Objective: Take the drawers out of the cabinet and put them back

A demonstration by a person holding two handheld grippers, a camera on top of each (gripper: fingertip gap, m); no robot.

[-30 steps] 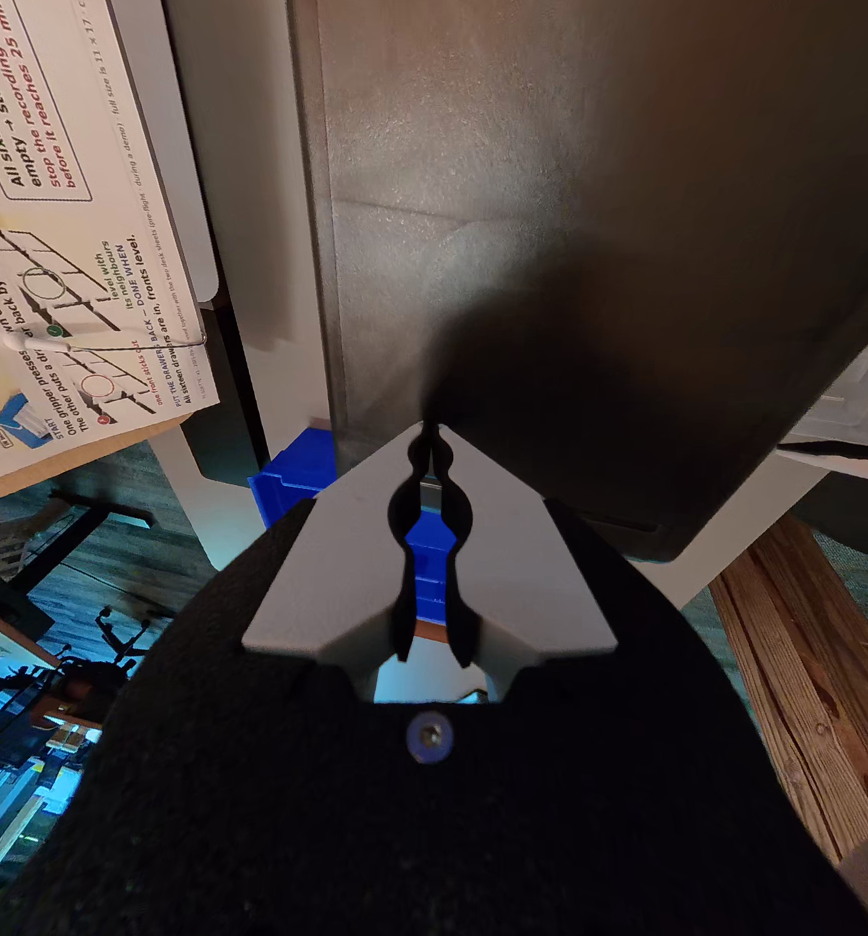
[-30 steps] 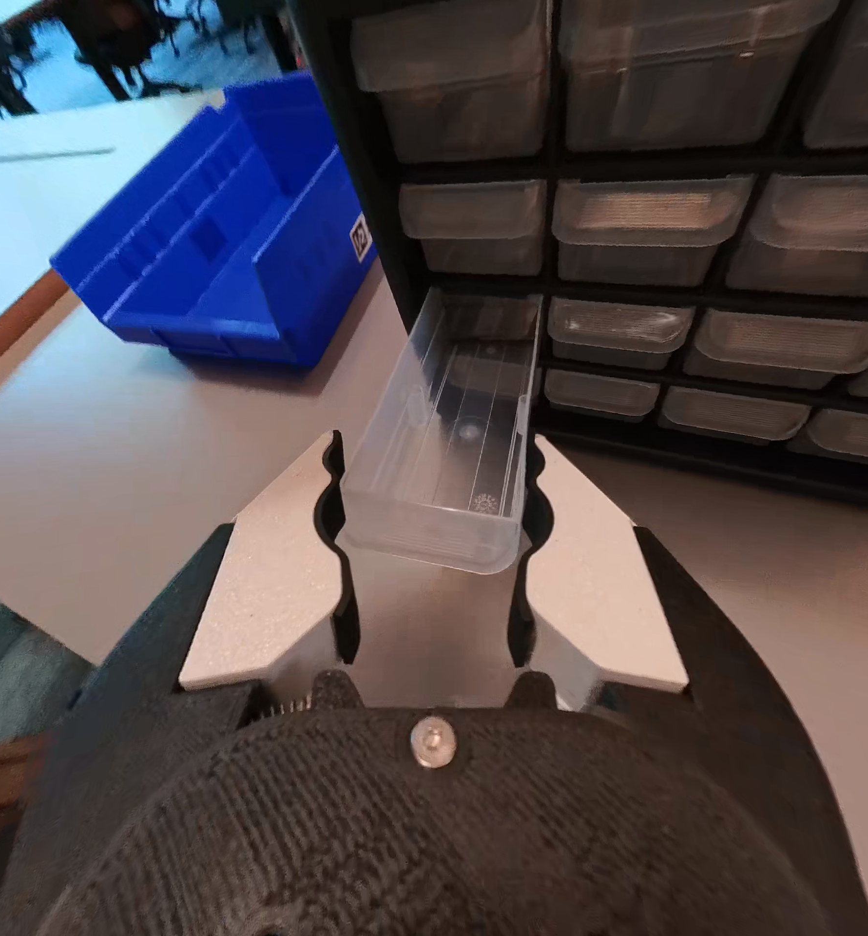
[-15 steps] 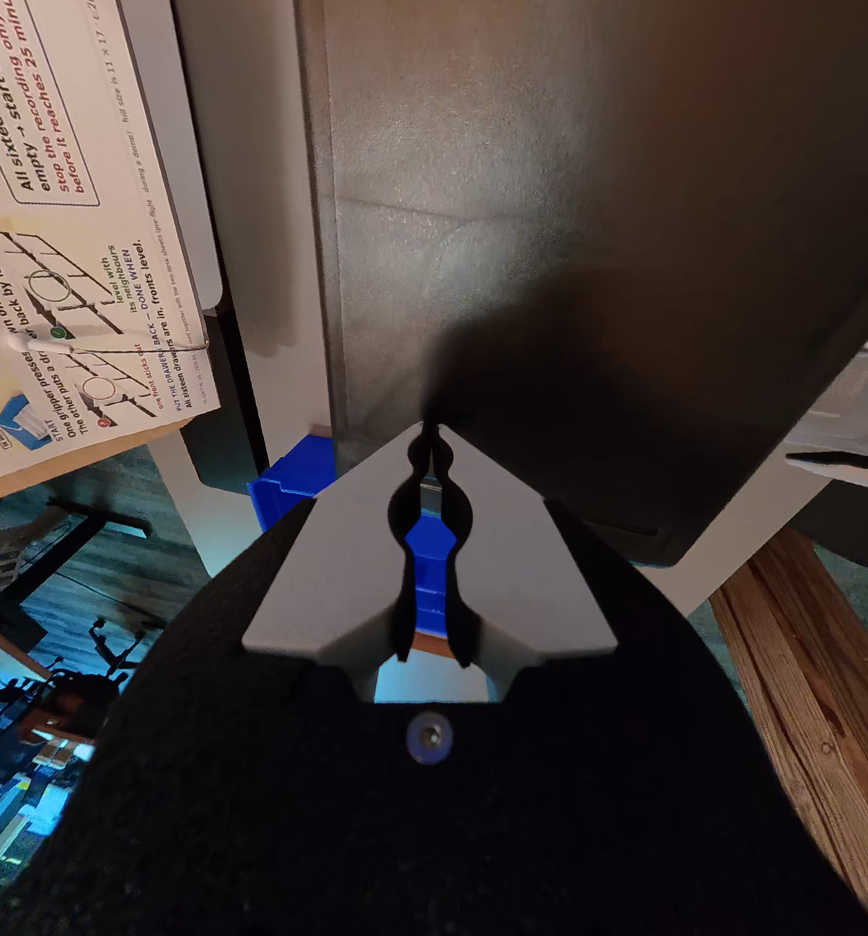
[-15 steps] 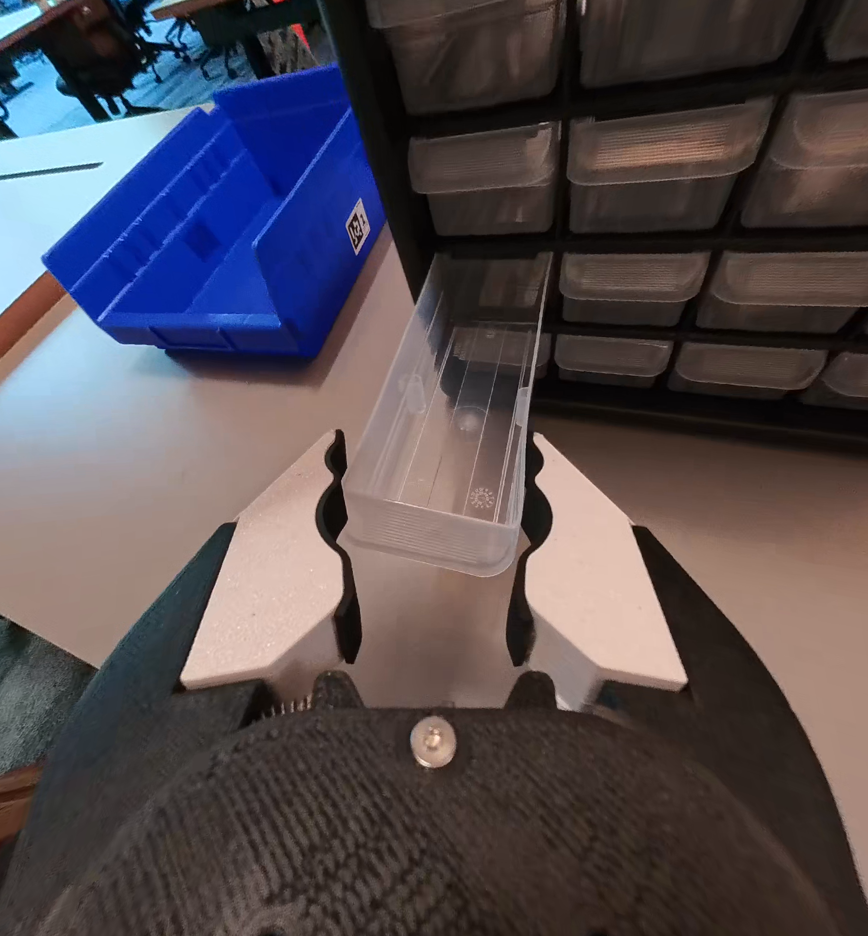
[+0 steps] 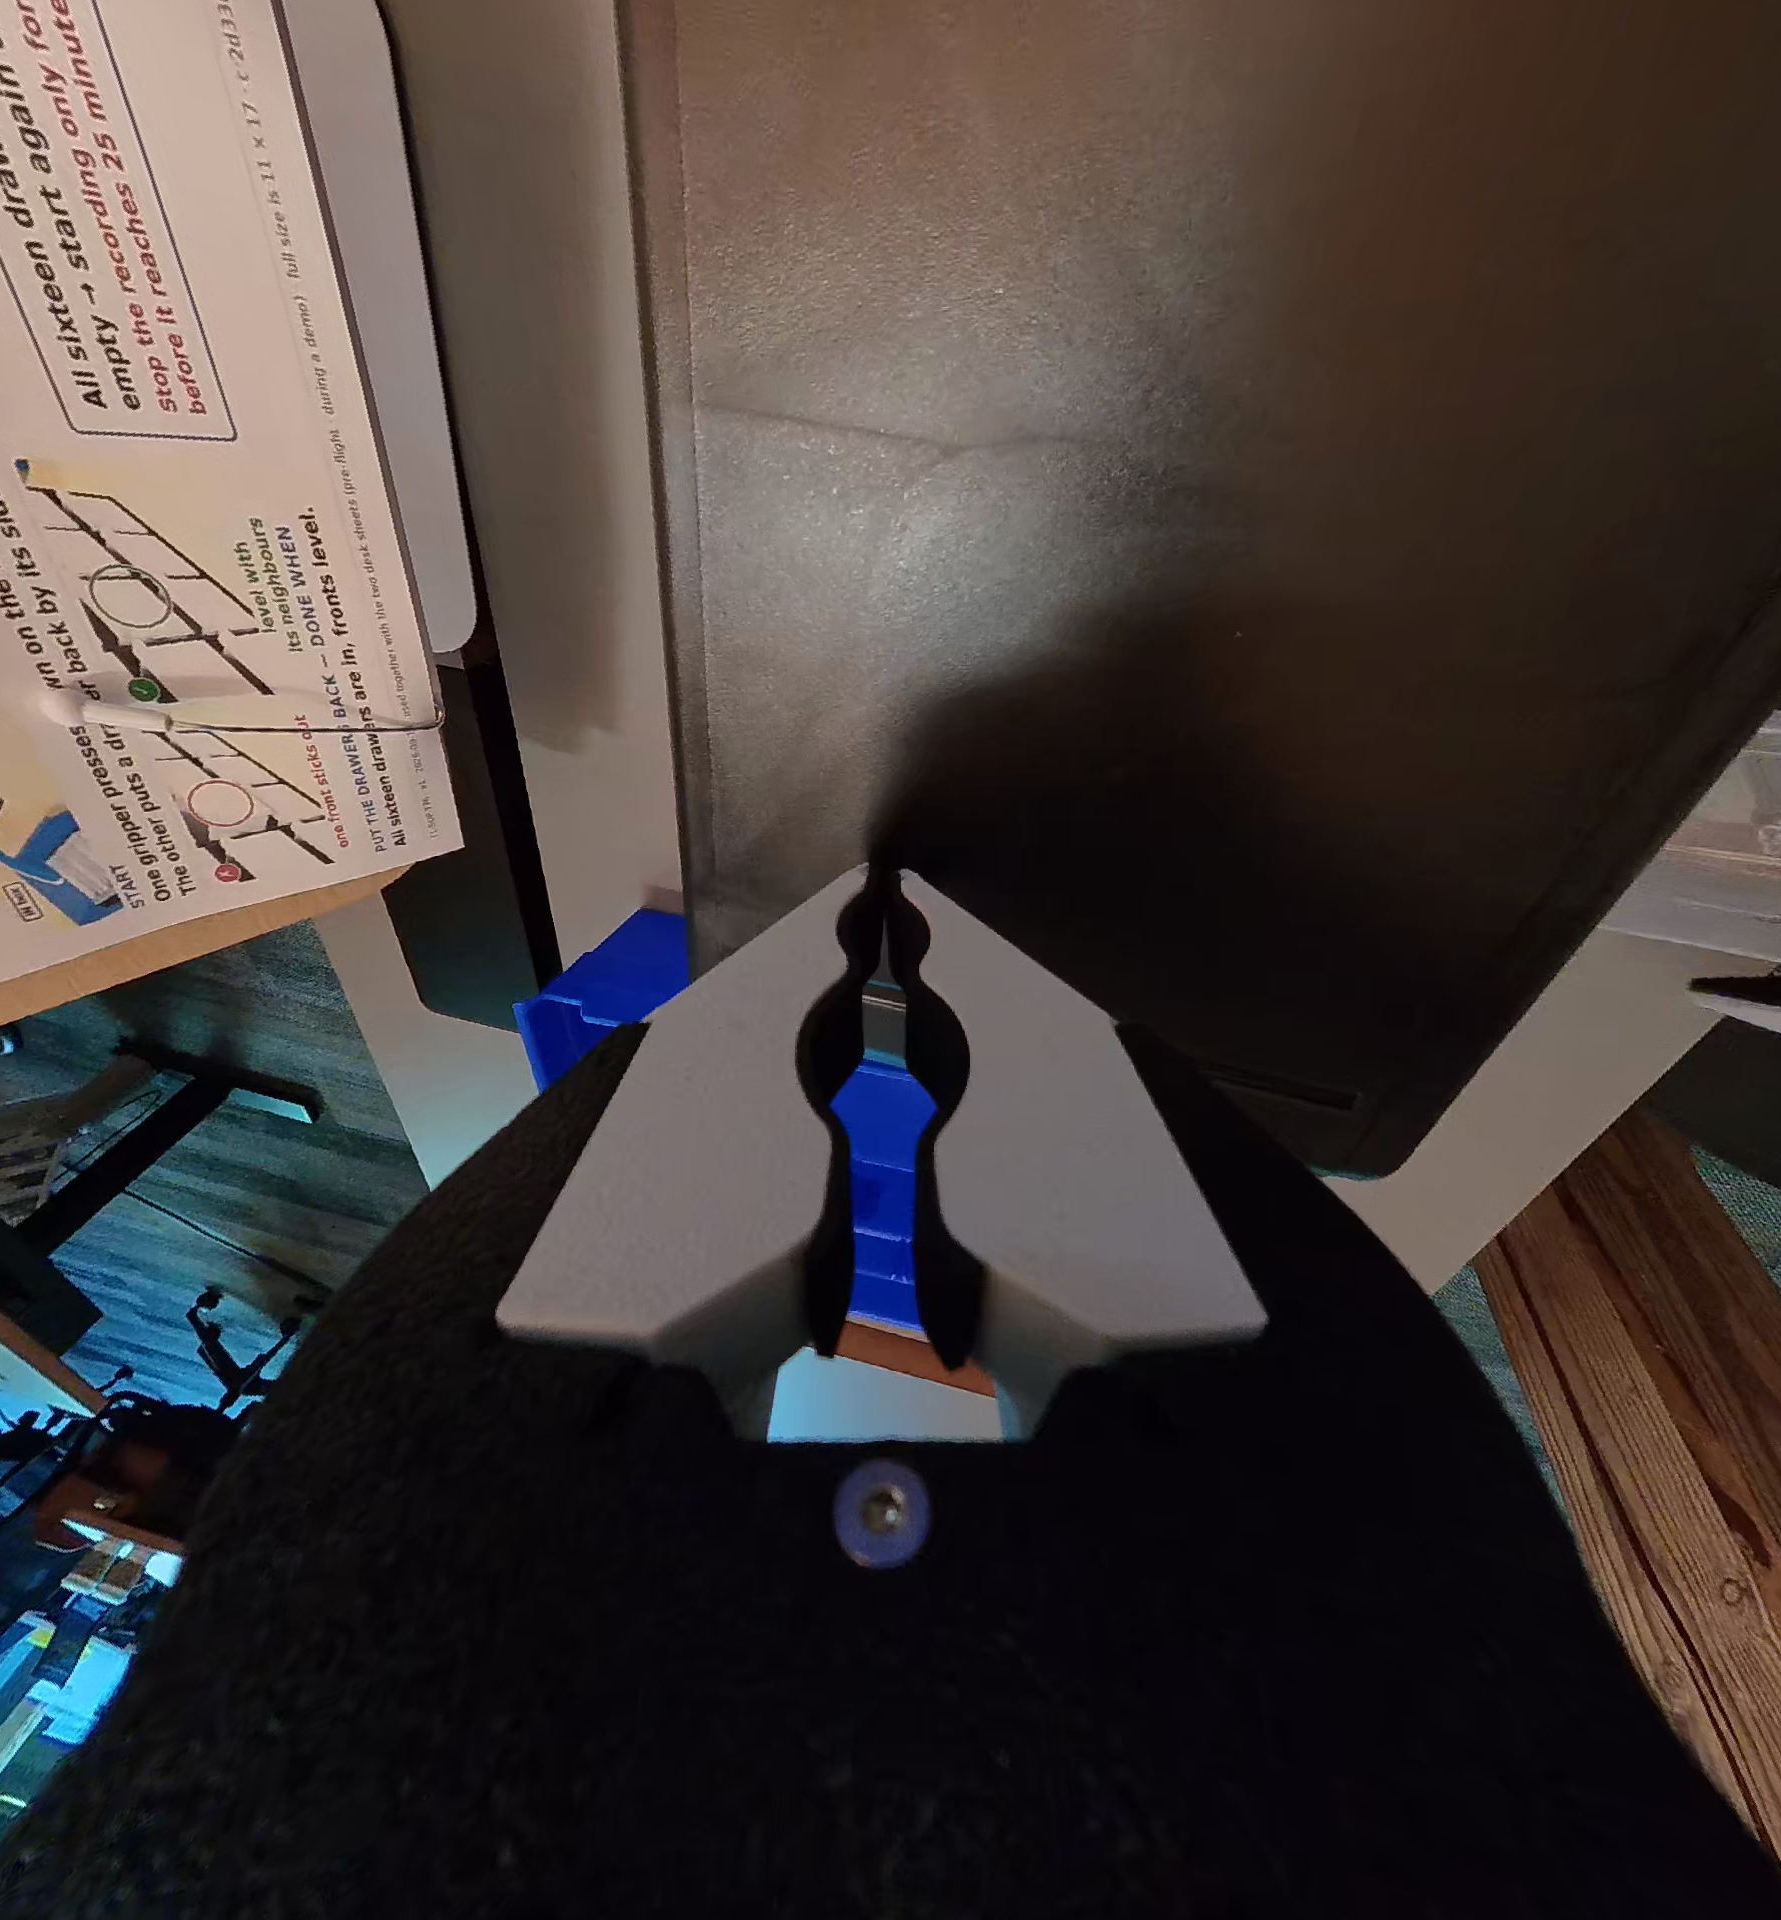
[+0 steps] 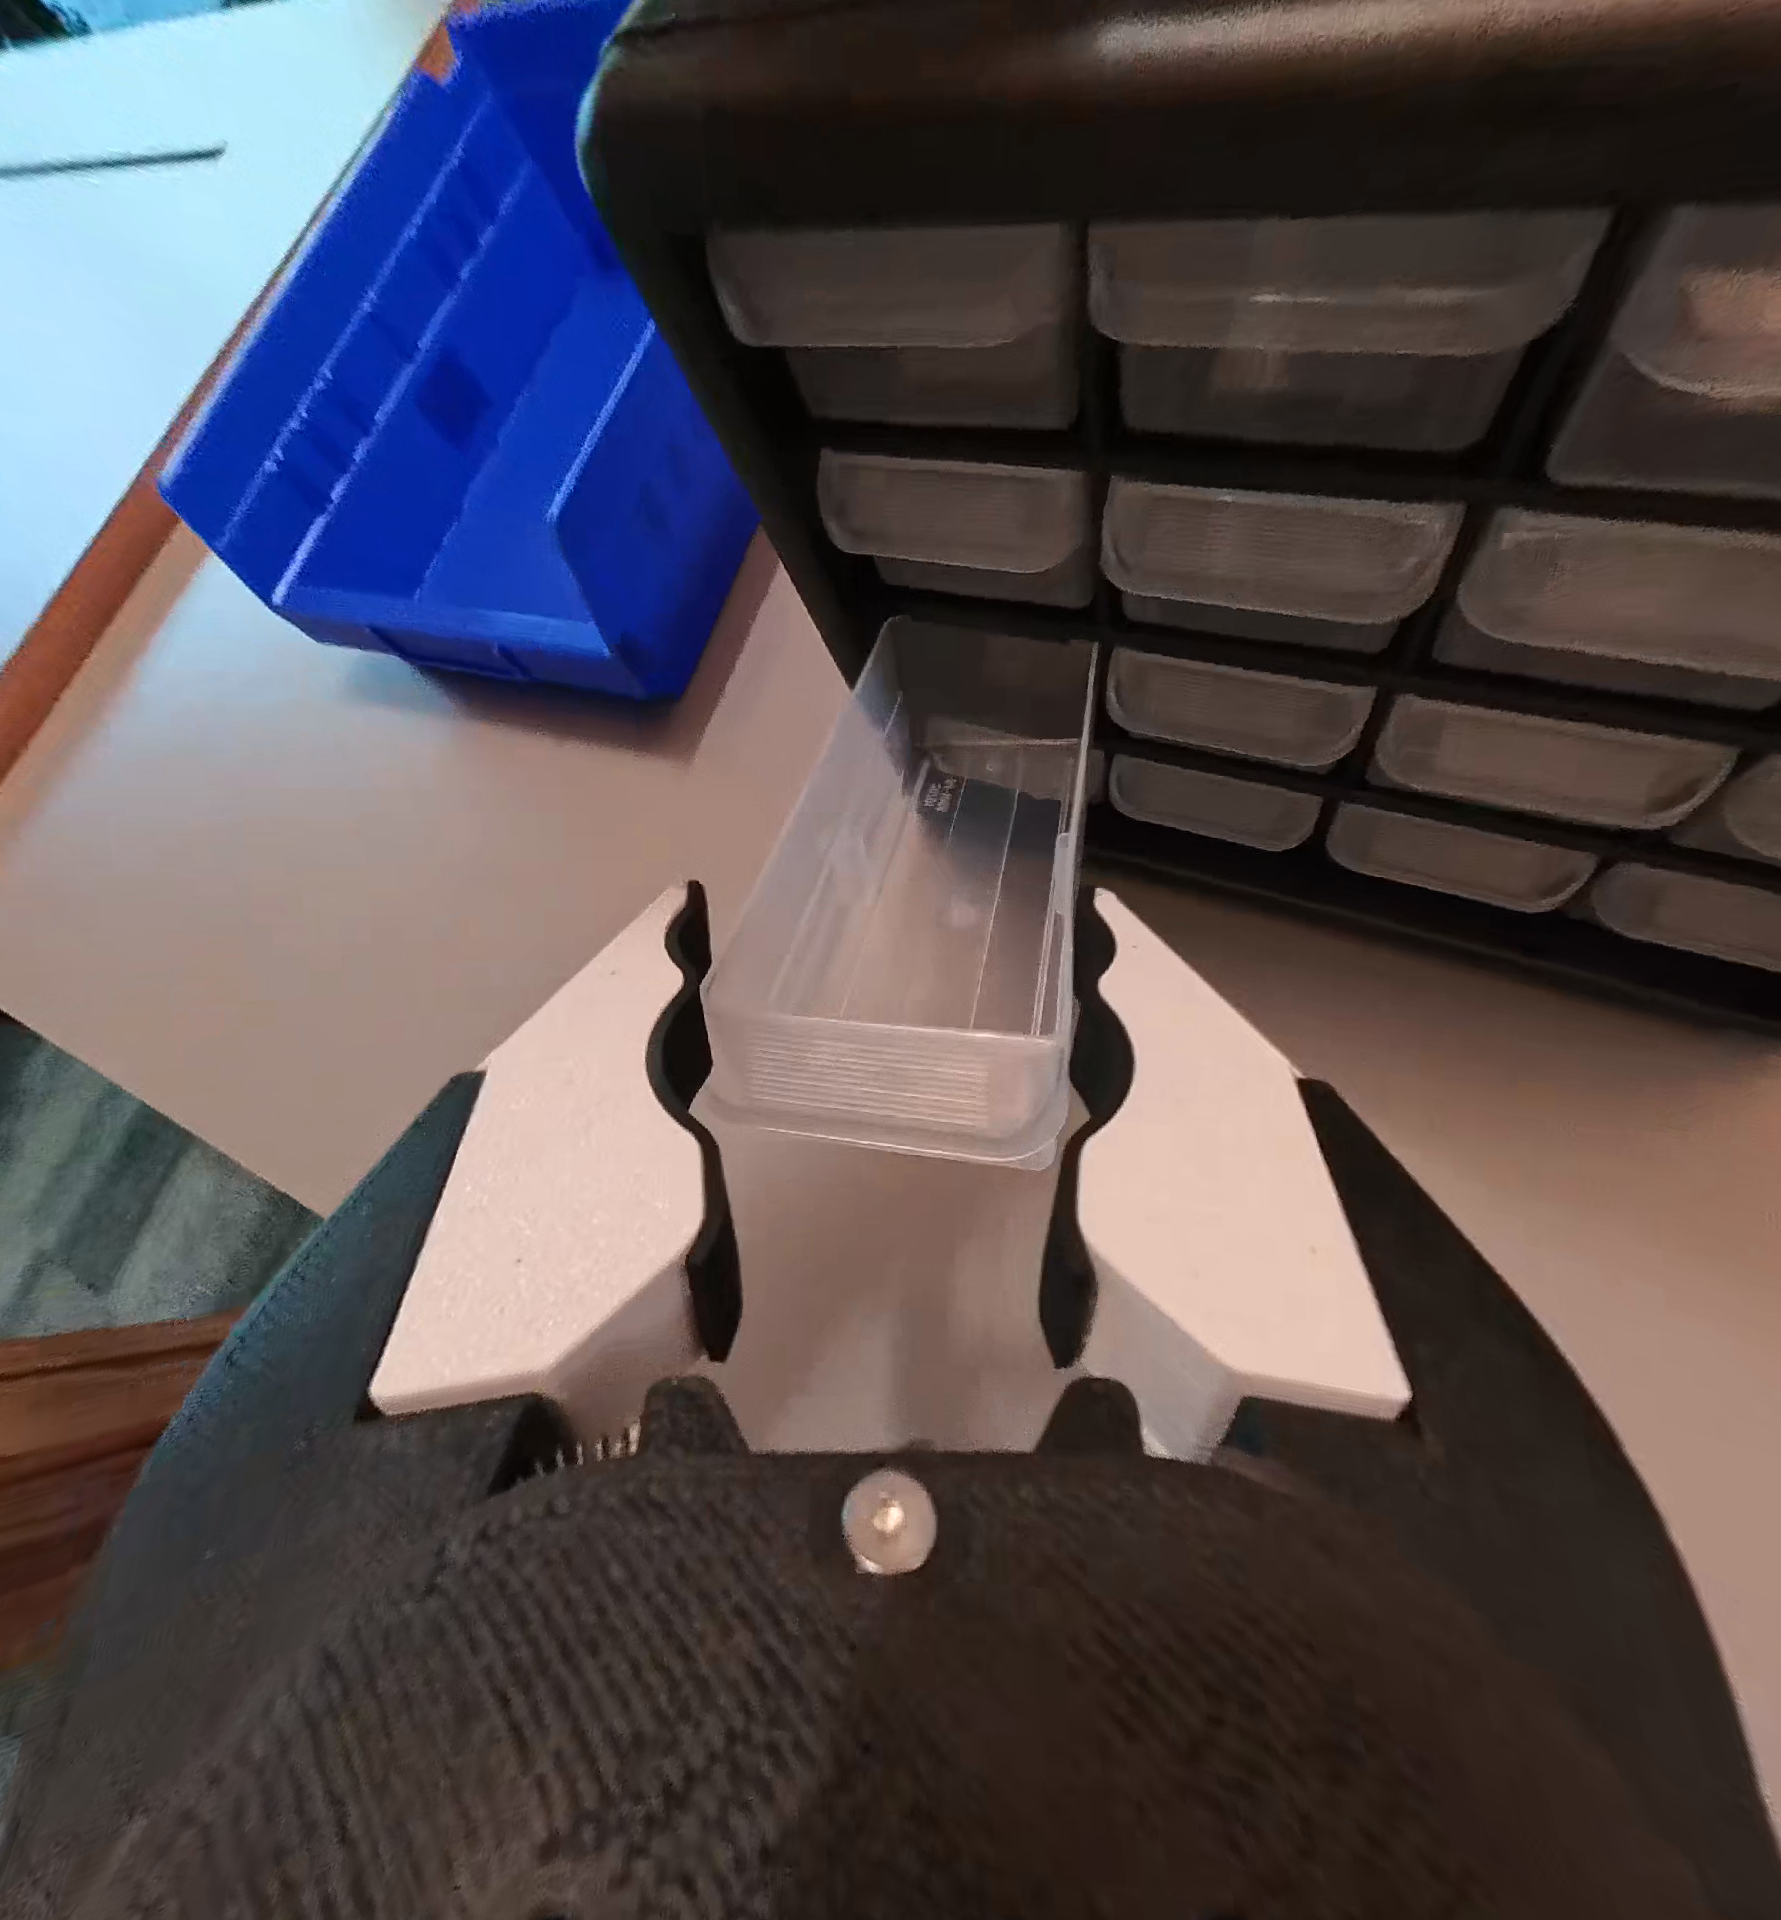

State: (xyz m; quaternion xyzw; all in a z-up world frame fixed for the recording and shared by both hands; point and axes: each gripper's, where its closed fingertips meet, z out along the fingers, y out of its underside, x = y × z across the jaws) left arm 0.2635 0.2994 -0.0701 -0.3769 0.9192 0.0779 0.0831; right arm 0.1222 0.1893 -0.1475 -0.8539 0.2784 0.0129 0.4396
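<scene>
White, faintly speckled plastic forms the fingers of the right hand-held gripper (image 6: 886, 1029), whose black scalloped inner edges are clamped on the side walls of a clear drawer (image 6: 917, 935) just behind its ribbed front lip; gripping the walls rather than the lip probably keeps the long body steerable. This drawer is thin, transparent, rectangular and open-topped, and it extends toward 12 o'clock with its far end at or just inside the left-column slot in the third row of the cabinet (image 6: 1229, 125); whether it is leaving or entering cannot be judged from this moment. That cabinet is a black moulded frame with a grid of translucent drawers, all others seated flush. At 10 o'clock a glossy blue bin (image 6: 450, 436) with stepped inner walls stands on the pale matte desk (image 6: 346, 883), just beside the cabinet. Grey, smooth fingers of the left hand-held gripper (image 5: 884, 883) are closed together on nothing, tips pressed against the cabinet's matte, finely textured black panel (image 5: 1125, 468), apparently to brace the light housing against the drawer's sliding friction. At 10 o'clock from that gripper a printed instruction sheet (image 5: 138, 468) lies on a board, and at 4 o'clock runs a grained wooden plank (image 5: 1675, 1455).
</scene>
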